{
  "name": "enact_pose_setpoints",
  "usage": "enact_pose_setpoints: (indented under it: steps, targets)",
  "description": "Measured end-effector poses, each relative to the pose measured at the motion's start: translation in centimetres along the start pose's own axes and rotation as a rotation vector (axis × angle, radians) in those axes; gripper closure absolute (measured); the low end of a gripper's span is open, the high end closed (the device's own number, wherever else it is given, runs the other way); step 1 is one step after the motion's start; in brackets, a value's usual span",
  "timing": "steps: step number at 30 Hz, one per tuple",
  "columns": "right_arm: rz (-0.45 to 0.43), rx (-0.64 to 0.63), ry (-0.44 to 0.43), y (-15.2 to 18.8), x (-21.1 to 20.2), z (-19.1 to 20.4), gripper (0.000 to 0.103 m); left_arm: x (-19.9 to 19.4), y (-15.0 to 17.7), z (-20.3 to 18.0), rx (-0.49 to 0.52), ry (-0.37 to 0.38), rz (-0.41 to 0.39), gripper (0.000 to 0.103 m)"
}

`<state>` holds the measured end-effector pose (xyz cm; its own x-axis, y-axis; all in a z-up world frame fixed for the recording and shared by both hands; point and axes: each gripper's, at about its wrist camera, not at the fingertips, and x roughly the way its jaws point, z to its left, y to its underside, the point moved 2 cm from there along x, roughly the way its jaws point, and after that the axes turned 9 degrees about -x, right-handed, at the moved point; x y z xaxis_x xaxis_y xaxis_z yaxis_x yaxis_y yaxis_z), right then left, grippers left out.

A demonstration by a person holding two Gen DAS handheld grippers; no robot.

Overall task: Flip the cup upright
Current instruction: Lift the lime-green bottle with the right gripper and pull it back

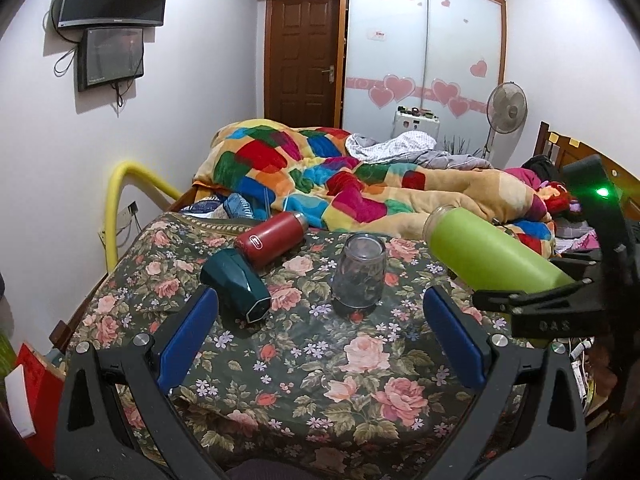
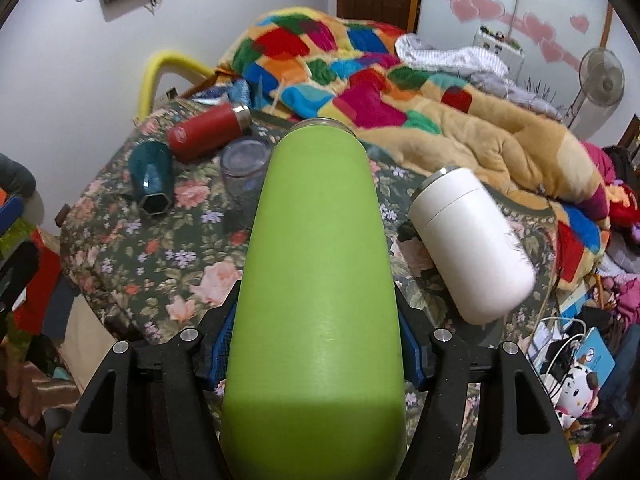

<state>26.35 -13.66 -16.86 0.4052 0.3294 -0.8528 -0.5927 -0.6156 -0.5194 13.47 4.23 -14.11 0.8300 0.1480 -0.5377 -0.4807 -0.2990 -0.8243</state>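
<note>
The right gripper (image 2: 316,352) is clenched on a green cup (image 2: 316,280), lifted and tilted above the floral cloth (image 1: 328,360), mouth pointing away toward the upper middle of the frame. The left gripper (image 1: 320,344) is released, fingers spread low in its view. Between those fingers, slightly farther, a clear glass (image 1: 360,276) stands mouth-down. A teal cup (image 1: 236,286) lies at left, touching a red flask (image 1: 270,238) behind it. A white cup (image 2: 472,244) lies right of the green one. A patchwork blanket (image 1: 320,176) fills the bed beyond.
</note>
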Motion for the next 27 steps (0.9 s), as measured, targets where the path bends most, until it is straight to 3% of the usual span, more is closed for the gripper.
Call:
enact_pose_setpoints:
  steps: [8,15,27]
  targets:
    - [-0.032,-0.053,-0.045,1.6,-0.3,2.6,0.041,-0.2,0.3,0.2,-0.016,0.003,0.017,0.0]
    - [0.025,-0.042,-0.123,3.5,4.3,4.9,0.041,0.5,1.0,0.8,-0.004,-0.011,0.052,0.0]
    - [0.096,-0.095,-0.115,4.7,8.4,5.7,0.041,3.9,2.0,1.8,-0.039,-0.009,0.13,0.0]
